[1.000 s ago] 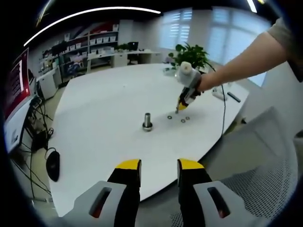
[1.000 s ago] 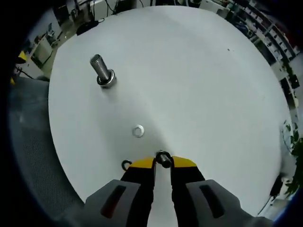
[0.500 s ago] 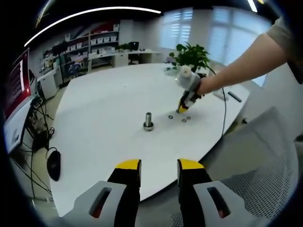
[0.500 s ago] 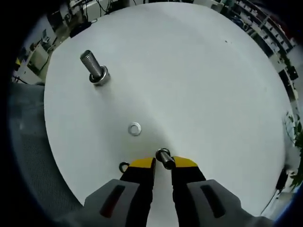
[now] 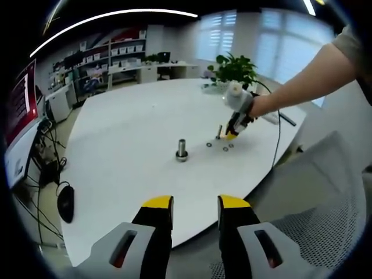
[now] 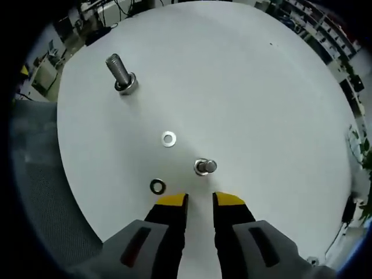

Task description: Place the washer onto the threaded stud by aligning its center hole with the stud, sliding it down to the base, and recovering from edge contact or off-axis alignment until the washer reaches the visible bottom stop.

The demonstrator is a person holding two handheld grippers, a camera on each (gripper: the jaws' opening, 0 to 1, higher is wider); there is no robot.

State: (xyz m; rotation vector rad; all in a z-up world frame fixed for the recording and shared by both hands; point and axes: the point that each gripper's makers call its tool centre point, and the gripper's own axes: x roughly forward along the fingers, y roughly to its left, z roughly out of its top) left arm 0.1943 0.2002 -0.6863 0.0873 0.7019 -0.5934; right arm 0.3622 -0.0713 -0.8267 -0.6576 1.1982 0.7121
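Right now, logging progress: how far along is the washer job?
Done: nothing visible; two flat metal ring washers lie on the white table. In hand: nothing; right gripper is open. Left: grasp one, slide it down the upright threaded steel stud.

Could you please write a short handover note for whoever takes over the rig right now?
Left gripper: open, holding nothing, back from the table's near edge.
Right gripper: open, holding nothing, just short of a small stud standing upright on the table.
Two loose washers lie flat on the table: one beyond that small stud, one beside the right gripper's tips.
The larger threaded stud stands upright farther off, with a ring at its base.
Done: no loose washer picked up or threaded.
Left: grip a washer, centre its hole over the stud, slide it down to the base.
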